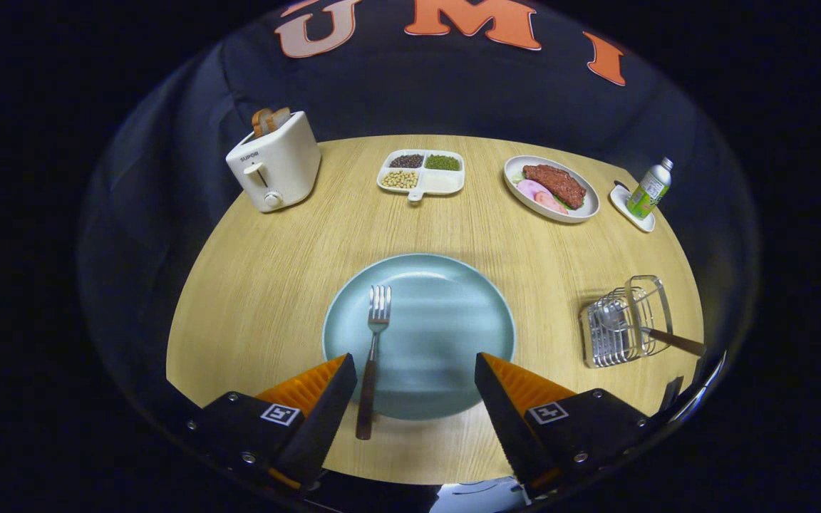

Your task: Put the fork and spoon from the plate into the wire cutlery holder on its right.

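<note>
A pale blue plate (pixel 446 320) lies on the round wooden table just ahead of my fingers. A fork (pixel 373 349) with a brown handle lies on the plate's left half, tines pointing away, its handle running past the plate's near rim beside my left finger (pixel 321 395). The wire cutlery holder (pixel 624 324) stands to the right of the plate. The spoon (pixel 638 329) rests in it, bowl inside and brown handle sticking out to the right. My gripper (pixel 416 388) is open above the plate's near edge, with nothing between its fingers.
At the back of the table stand a cream toaster (pixel 275 162) with bread, a divided dish of beans (pixel 421 173), a plate of meat (pixel 551 189) and a green bottle (pixel 649 189) on a small white tray. Bare wood surrounds the blue plate.
</note>
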`<state>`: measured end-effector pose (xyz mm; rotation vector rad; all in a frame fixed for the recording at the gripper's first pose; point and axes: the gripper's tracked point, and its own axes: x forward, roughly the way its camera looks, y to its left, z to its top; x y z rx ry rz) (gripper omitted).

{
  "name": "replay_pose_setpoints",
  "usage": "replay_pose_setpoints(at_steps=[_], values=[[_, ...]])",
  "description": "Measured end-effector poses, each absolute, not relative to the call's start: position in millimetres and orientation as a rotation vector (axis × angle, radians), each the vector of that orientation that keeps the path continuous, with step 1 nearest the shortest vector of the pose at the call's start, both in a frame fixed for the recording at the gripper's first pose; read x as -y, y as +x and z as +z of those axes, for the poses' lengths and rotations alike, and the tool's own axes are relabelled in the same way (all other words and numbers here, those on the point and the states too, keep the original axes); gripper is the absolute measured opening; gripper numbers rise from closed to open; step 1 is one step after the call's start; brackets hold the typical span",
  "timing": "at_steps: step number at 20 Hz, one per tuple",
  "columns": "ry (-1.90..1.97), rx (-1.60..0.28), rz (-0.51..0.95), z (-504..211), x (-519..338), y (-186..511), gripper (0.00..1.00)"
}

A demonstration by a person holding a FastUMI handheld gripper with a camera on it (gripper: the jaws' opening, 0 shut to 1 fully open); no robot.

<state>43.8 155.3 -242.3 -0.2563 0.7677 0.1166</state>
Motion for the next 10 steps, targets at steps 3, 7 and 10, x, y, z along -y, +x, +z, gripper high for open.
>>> replay_pose_setpoints(at_steps=[3,7,10], values=[[-0.287,-0.73,0.086,-259,-159,47,1.0],[-0.297,-0.703,0.052,-274,-157,53,1.0],[-0.276,-0.71,0.042,-287,-156,54,1.0]])
